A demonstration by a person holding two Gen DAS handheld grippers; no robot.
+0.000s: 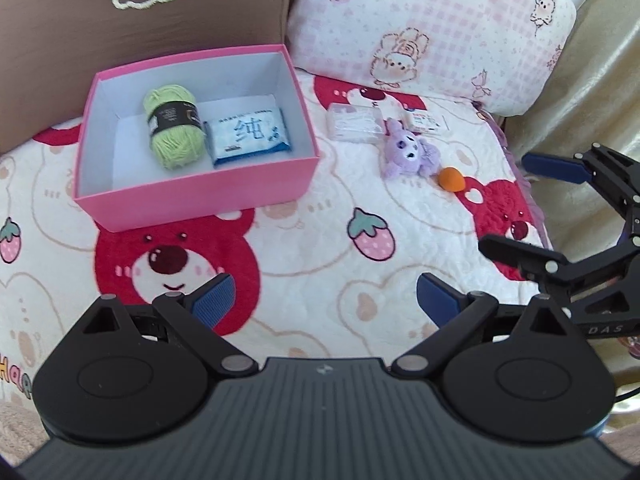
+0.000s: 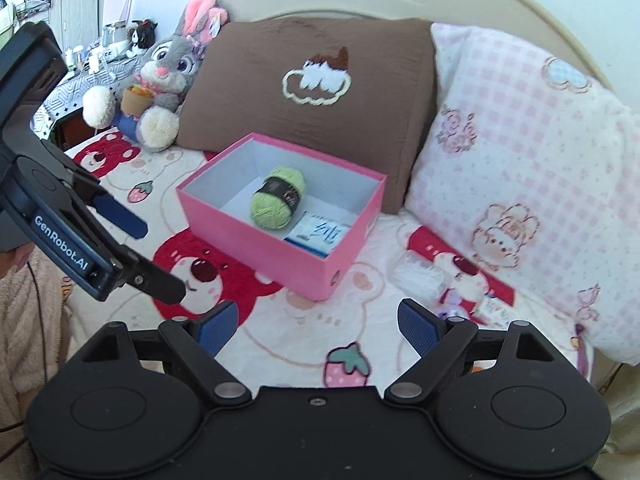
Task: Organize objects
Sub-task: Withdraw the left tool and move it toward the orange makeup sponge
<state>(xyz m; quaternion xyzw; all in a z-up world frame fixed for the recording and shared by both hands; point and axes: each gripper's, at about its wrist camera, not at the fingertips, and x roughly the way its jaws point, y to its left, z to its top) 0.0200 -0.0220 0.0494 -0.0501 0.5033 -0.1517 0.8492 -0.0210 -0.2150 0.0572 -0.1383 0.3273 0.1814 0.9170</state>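
Note:
A pink box (image 1: 192, 194) stands on the bed and holds a green yarn ball (image 1: 174, 128) and a blue tissue pack (image 1: 248, 132); the box also shows in the right wrist view (image 2: 280, 256). To its right lie a clear plastic case (image 1: 352, 124), a purple plush toy (image 1: 410, 150), a small orange ball (image 1: 451, 179) and a small card (image 1: 430, 122). My left gripper (image 1: 324, 300) is open and empty above the blanket. My right gripper (image 2: 318, 324) is open and empty; it also shows in the left wrist view (image 1: 516, 204), right of the orange ball.
A brown pillow (image 2: 320, 80) and a pink checked pillow (image 2: 520, 160) lean behind the box. A grey bunny plush (image 2: 160, 84) sits at the far left. The bed's right edge (image 1: 532, 200) borders a beige curtain.

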